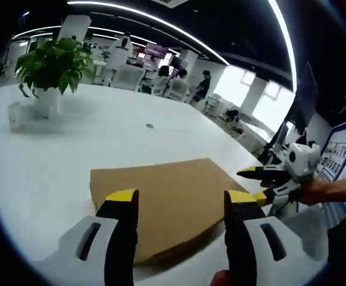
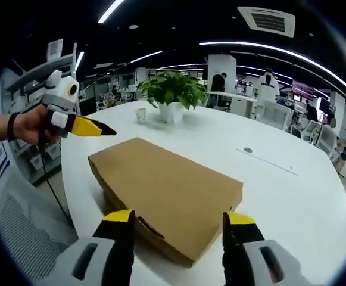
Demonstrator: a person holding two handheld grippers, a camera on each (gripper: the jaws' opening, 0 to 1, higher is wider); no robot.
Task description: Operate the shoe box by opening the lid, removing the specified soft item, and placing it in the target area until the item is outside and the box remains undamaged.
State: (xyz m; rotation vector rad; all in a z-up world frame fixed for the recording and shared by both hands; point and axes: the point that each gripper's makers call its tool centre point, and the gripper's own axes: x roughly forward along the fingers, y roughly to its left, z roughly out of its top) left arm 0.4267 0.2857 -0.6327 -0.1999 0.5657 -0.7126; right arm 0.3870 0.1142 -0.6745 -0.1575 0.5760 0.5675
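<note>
Hovering over the shoe box (image 1: 164, 205), the left gripper (image 1: 181, 202) has its yellow-tipped jaws spread wide, nothing between them, and from the left gripper view they sit above the closed lid without clearly touching it. Same deal with the right gripper (image 2: 181, 223): jaws wide apart, empty, just over the near corner of the box (image 2: 167, 193). You can spot the left one off to the side in the right gripper view, held in a hand (image 2: 30, 125) past the table's edge.

Box is plain brown cardboard, lid shut, lying flat on the white table (image 2: 280, 179) near the edge closest to the person. In the right gripper view its long axis runs diagonally, from the near corner away toward the far left.

Further back there's a potted plant (image 2: 171, 95) with a small white cup (image 2: 140, 114) beside it, both well clear of the box. A mesh-back chair (image 2: 24, 232) sits just off the table edge. People (image 1: 201, 86) and desks in the background.
</note>
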